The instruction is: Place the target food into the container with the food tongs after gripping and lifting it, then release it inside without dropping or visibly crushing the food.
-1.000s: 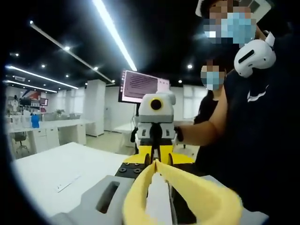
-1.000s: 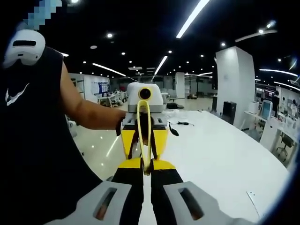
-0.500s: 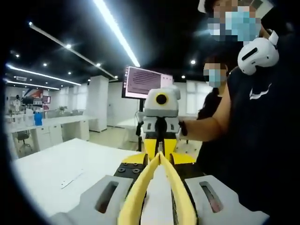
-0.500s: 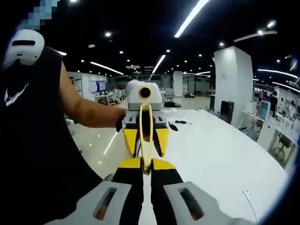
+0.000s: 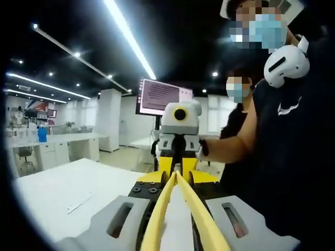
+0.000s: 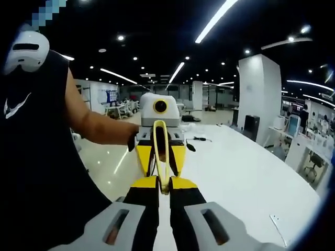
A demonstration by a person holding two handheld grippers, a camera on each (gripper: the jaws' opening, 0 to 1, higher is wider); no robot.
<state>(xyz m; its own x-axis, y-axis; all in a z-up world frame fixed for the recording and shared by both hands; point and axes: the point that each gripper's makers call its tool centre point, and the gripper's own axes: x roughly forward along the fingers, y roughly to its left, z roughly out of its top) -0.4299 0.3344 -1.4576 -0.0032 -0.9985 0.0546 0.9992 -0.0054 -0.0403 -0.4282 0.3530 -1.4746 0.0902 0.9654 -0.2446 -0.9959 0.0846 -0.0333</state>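
Tongs [image 5: 180, 209], yellow, sit nearest us in the left gripper view, running out along the axis of the left hand-held gripper [image 5: 175, 180]; its jaws stand narrow around them, the two arms meeting at a tip up front. We judge this hand-held gripper closed on the tongs. In the right gripper view the same yellow tongs [image 6: 160, 151] show as a thin loop standing between the two tools, and the right hand-held gripper [image 6: 162, 189] has its jaws drawn close at the loop's lower end; whether it truly pinches it we cannot tell. Both tools face each other, held up in the air above the white table [image 6: 246, 178]. Food and container: we cannot place either, so its direction from the tongs stays unknown. Beyond, a person's bare forearm [image 6: 99, 128], then a lit office hall.
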